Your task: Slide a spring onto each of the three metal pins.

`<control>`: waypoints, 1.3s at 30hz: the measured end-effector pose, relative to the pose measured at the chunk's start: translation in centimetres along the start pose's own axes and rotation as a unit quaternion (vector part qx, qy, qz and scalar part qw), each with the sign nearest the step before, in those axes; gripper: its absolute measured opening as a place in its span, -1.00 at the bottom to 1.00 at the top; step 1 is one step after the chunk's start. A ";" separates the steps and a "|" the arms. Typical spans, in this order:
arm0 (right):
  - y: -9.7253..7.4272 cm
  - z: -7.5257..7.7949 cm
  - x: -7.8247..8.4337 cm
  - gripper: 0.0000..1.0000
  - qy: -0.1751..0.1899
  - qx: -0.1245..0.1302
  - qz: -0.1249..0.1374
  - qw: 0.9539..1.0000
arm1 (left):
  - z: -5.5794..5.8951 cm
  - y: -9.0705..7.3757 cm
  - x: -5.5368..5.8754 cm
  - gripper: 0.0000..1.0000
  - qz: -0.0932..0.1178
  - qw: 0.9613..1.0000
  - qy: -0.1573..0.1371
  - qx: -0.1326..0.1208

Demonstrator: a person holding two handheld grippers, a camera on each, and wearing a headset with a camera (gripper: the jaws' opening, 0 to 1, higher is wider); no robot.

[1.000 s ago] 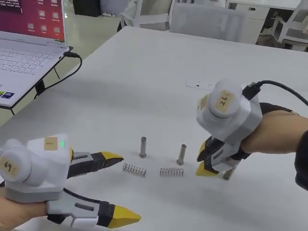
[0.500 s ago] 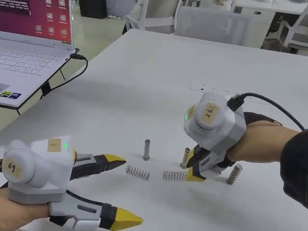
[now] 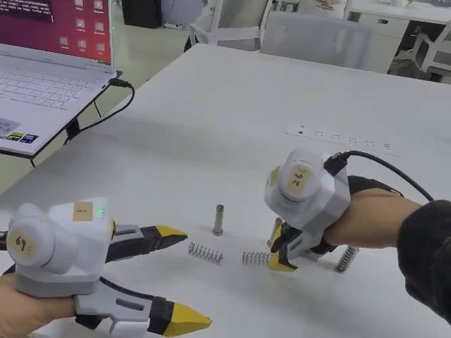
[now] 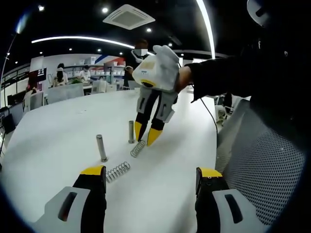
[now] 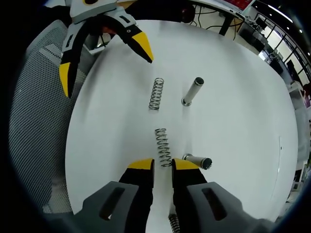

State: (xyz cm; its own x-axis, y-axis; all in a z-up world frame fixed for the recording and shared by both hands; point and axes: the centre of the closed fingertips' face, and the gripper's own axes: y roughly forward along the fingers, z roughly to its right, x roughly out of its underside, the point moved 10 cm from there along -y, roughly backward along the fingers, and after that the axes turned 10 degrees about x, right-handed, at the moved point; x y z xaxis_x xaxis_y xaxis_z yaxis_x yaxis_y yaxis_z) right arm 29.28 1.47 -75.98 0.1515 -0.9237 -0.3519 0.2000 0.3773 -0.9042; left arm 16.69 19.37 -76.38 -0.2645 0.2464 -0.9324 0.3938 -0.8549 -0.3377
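Two bare metal pins stand upright on the white table. A third pin, further right, carries a spring. One loose spring lies left; another lies beside it. My right gripper points down at that second spring's right end. In the right gripper view the spring runs up from between the tips of the right gripper, jaws narrowly open, gap a little wider than the spring. My left gripper hovers open at bottom left, holding nothing; in its own view the left gripper faces the springs.
An open laptop sits at the far left with a black cable trailing from it. A white power strip lies beyond the pins. The right gripper's black cord arcs over the table. Chairs stand behind the far edge.
My right gripper has moved left from the spring-loaded pin to the end of the loose spring by the middle pin. The left gripper has stayed put, open.
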 end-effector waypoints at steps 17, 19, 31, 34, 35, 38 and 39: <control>0.5 -0.8 0.1 -0.83 -0.004 -0.002 -0.009 1.000 | 0.4 0.2 -0.2 0.40 0.002 1.000 0.001 0.005; 0.4 -1.0 0.1 -0.83 0.003 -0.007 -0.009 1.000 | 0.4 0.3 -0.3 0.40 0.002 1.000 0.003 0.007; -2.4 -1.7 -0.3 -0.84 -0.002 -0.021 -0.007 1.000 | 0.3 0.8 -1.1 0.29 -0.001 1.000 0.019 0.024; -3.1 -1.9 -0.7 -0.84 -0.006 -0.024 -0.003 1.000 | 0.3 0.9 -1.4 0.26 -0.002 0.999 0.024 0.029; -3.4 -2.0 -0.8 -0.84 -0.006 -0.026 -0.002 1.000 | 0.2 0.9 -1.5 0.24 -0.002 0.999 0.027 0.030; -4.2 -2.2 -1.3 -0.84 -0.013 -0.029 0.004 0.999 | 0.2 1.0 -1.9 0.19 0.000 0.999 0.034 0.033; -4.3 -2.3 -1.3 -0.84 -0.014 -0.029 0.004 0.999 | 0.1 1.1 -2.0 0.17 0.001 0.999 0.037 0.034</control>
State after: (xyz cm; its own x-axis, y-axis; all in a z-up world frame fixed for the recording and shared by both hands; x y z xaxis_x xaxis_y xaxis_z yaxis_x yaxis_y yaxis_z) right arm 26.02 0.92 -72.14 0.1803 -0.9178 -0.3537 0.1414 0.3801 -0.9141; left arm 17.54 17.89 -74.87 -0.1977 0.2758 -0.9407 0.3332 -0.8835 -0.3291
